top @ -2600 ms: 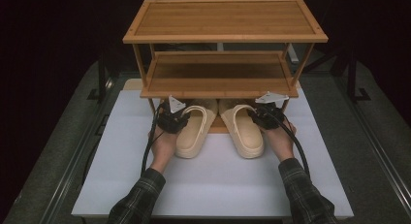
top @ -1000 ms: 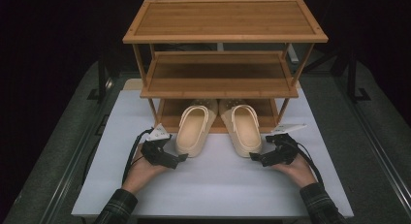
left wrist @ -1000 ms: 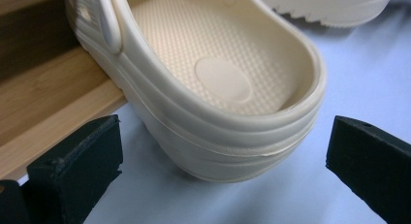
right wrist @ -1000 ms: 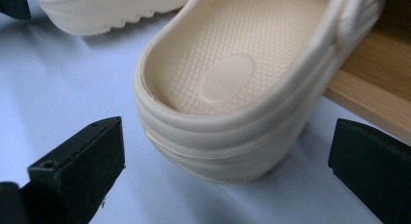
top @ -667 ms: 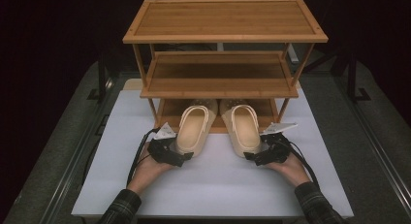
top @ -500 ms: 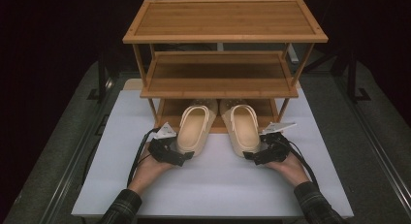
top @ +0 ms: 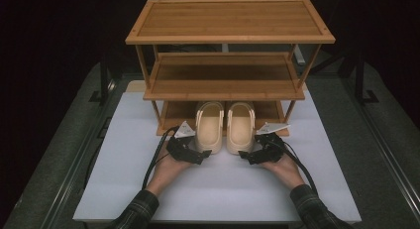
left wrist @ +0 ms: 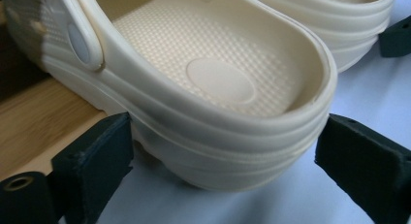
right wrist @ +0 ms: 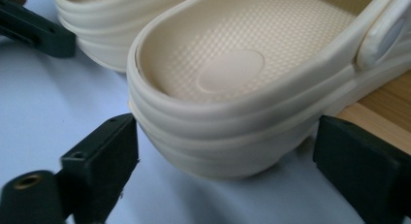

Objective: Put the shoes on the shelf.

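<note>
A three-tier wooden shoe rack (top: 230, 21) stands at the far side of a white bench (top: 223, 189). Its top and middle shelves are bare. Dark floor (top: 59, 140) surrounds the bench.

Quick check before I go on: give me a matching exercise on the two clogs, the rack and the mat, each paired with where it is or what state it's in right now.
Things:
1. left clog
2. right clog
3. rack
4. mat

Places or states:
A. white, lies flat under everything
B. heel between the jaws of the right gripper
C. bamboo, its two upper shelves bare
D. heel between the jaws of the left gripper

Pairs: 1-D, 2-B, 3-C, 4-A. Both grippers' jaws have just been closing in on the heels.
</note>
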